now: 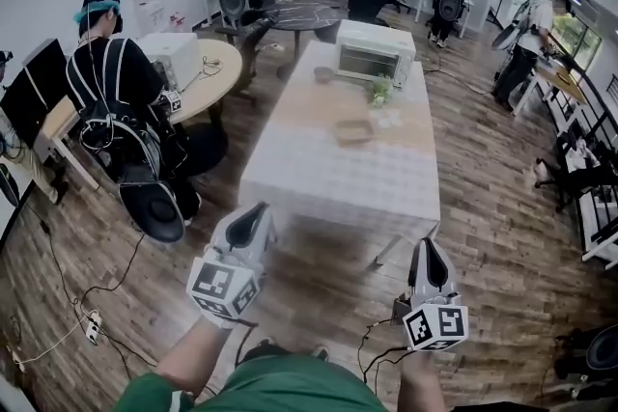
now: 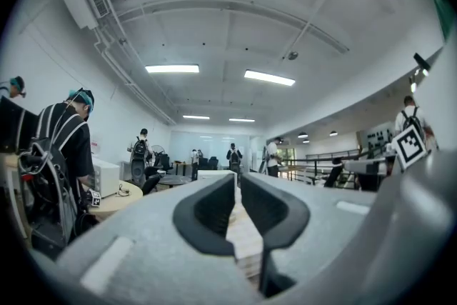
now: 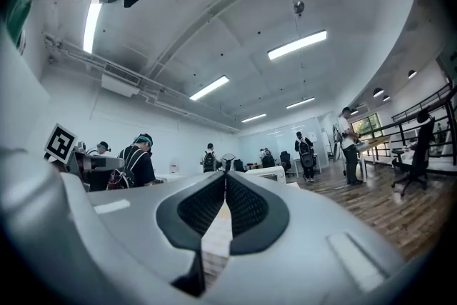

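1. The long bench (image 1: 338, 178) under a pale checked cloth stands straight ahead of me. It runs away from me, and its near edge lies just beyond my two tongs. A tan strip crosses its far half.
2. The wooden floor (image 1: 488, 236) lies under both of my tongs; neither reaches over the bench.
3. A person in dark clothes with a harness (image 1: 111, 87) stands to the left of the bench, well apart from it and from me.
4. A white oven (image 1: 375, 53) sits at the bench's far end, with its glass door facing me.
5. My left tongs (image 2: 238, 178) hang in the air near the bench's near left corner and point along it. They are released only to a thin slit. Nothing sits between the pads, and the cloth shows through the gap.
6. My right tongs (image 3: 226, 176) hover near the near right corner, well apart from the left pair. They are clenched tip to tip on nothing and touch nothing.
7. A shallow brown tray (image 1: 353, 131) rests on the tan strip, about halfway along the bench.
8. A small green plant (image 1: 379, 92) stands between the tray and the oven.
9. A small bowl (image 1: 323, 73) sits just left of the oven's front.
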